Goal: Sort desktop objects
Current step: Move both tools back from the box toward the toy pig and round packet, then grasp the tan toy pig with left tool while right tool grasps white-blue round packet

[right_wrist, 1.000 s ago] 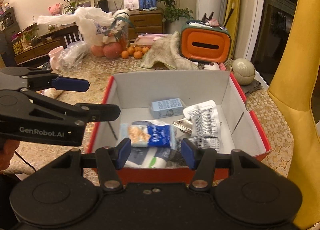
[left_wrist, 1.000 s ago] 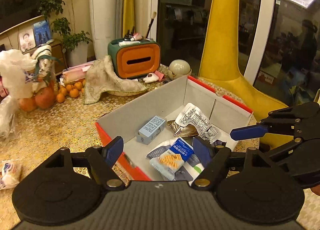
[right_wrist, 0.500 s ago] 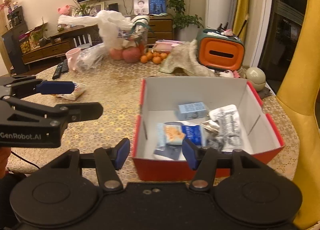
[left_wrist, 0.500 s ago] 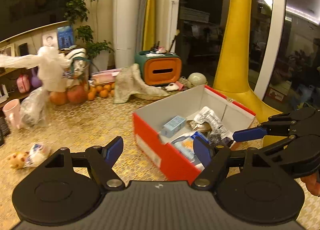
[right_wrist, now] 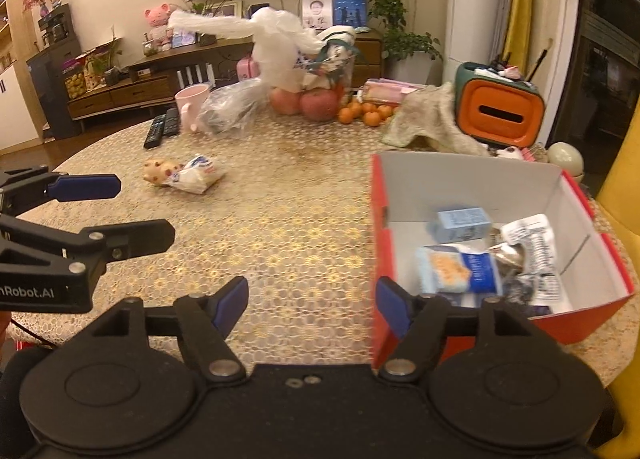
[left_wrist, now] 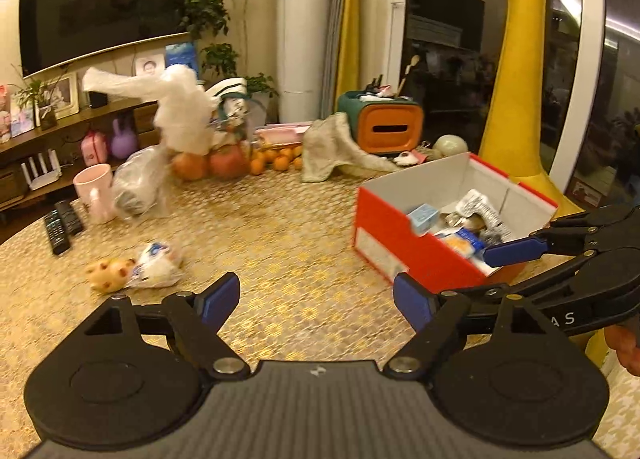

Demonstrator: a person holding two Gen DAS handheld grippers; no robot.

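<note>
A red box with a white inside stands on the right of the table. It holds a light blue carton, a blue snack packet and a white blister pack. A white snack bag and a small spotted toy lie side by side on the left of the table. My left gripper is open and empty above the tabletop. My right gripper is open and empty, near the box's front left corner.
At the back stand an orange tissue box, a crumpled cloth, oranges, apples with a white plastic bag, a pink mug and two remotes. A yellow giraffe figure stands behind the box.
Both grippers have pulled back and swung left, away from the box. The box now sits to the right in both views, and the snack bag and toy have come into view.
</note>
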